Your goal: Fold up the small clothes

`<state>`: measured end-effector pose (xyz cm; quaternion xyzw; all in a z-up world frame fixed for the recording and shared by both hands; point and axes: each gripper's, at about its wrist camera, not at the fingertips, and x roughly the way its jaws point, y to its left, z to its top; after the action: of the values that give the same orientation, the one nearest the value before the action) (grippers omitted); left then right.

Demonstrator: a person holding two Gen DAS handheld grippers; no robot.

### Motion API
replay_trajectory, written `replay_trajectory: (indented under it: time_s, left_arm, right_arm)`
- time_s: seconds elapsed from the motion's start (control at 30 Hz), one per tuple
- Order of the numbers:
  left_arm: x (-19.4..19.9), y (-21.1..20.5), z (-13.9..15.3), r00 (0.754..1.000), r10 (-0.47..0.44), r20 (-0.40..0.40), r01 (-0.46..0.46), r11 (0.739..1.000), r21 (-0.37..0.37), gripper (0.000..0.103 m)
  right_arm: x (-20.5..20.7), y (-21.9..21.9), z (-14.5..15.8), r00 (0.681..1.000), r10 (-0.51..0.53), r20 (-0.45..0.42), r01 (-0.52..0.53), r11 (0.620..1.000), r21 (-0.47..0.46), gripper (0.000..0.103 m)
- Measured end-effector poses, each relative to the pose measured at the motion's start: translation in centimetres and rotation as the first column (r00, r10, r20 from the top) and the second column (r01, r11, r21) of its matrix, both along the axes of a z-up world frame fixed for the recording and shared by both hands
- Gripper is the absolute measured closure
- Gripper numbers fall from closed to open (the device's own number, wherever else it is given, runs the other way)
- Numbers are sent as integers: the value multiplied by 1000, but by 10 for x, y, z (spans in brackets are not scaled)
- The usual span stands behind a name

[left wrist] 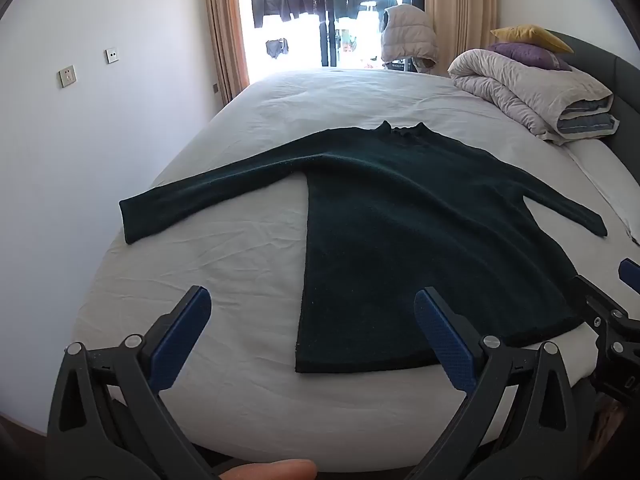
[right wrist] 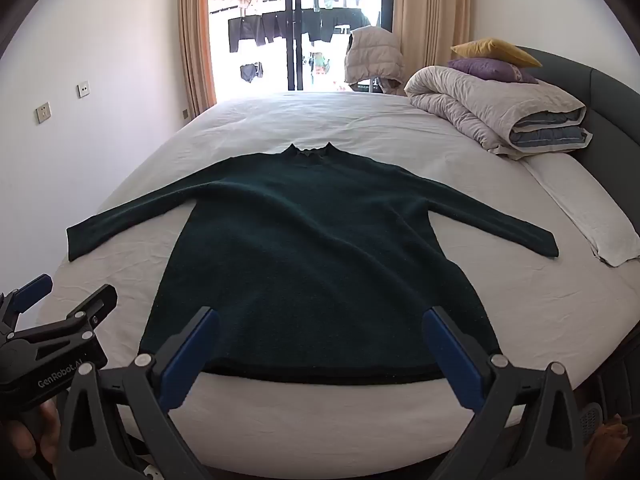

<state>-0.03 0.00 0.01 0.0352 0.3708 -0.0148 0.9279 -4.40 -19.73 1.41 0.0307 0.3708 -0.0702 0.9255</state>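
Note:
A dark green long-sleeved sweater lies flat on the white bed sheet, both sleeves spread out, collar at the far end and hem near me. It also shows in the right wrist view. My left gripper is open and empty, held above the near edge of the bed by the hem's left corner. My right gripper is open and empty, held above the middle of the hem. Each gripper shows at the edge of the other's view, the right one and the left one.
A rolled grey duvet with purple and yellow pillows lies at the far right by the dark headboard. A folded white cloth lies on the right. A white wall is on the left, a balcony door behind.

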Motion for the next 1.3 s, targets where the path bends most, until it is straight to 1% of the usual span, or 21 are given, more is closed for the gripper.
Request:
replay_trajectory:
  time_s: [0.37, 0.63, 0.67, 1.3]
  left_arm:
    - [1, -1, -6, 1000, -3, -4, 3, 1000, -4, 0]
    - [2, -1, -4, 1000, -2, -12, 2, 1000, -11, 0]
    - [0, -1, 0, 1000, -3, -12, 3, 1000, -11, 0]
    - [-3, -1, 2, 1000, -13, -11, 12, 1000, -19, 0]
  right_arm:
    - [0, 0, 1, 1000, 0, 1, 0, 1000, -1, 0]
    - [0, 0, 1, 1000, -1, 2, 1, 1000, -2, 0]
    - [0, 0, 2, 1000, -1, 2, 1, 1000, -2, 0]
    - [-1, 1, 3, 1000, 0, 6, 0, 1000, -2, 0]
